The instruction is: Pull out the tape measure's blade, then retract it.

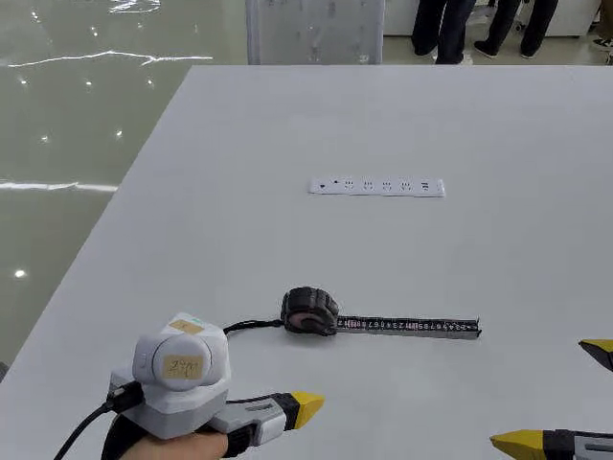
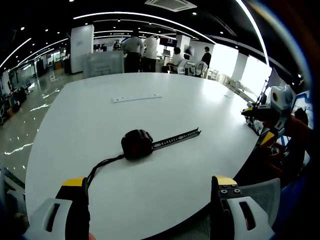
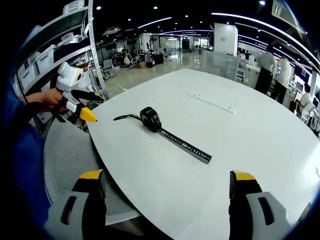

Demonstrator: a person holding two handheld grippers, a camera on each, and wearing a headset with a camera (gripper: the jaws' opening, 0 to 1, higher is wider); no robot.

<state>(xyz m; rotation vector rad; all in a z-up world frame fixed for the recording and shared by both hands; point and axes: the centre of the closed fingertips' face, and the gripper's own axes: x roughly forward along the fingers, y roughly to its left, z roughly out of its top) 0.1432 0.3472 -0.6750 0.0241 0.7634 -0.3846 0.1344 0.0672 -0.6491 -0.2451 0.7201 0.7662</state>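
1. A black round tape measure (image 1: 309,311) lies on the large white table (image 1: 383,115), in the near part of it, on its flat side.
2. Its dark blade (image 1: 407,327) is pulled out and lies flat on the table, pointing to the person's right. A thin black strap (image 1: 251,326) goes out from the case to the left.
3. The left gripper (image 2: 150,182) has grey jaws with yellow tips, and the jaws stand wide apart with nothing between them. It hangs near the table's edge. In its own view the case is ahead of the jaws, well apart from them, and the strap's end comes near the left jaw.
4. The right gripper (image 3: 167,176), of the same kind, is also spread wide and holds nothing. In its own view the blade's free end is the nearest part and the case lies farther, to the left.
5. A long white power strip (image 1: 377,187) lies beyond the tape measure, well apart from it.
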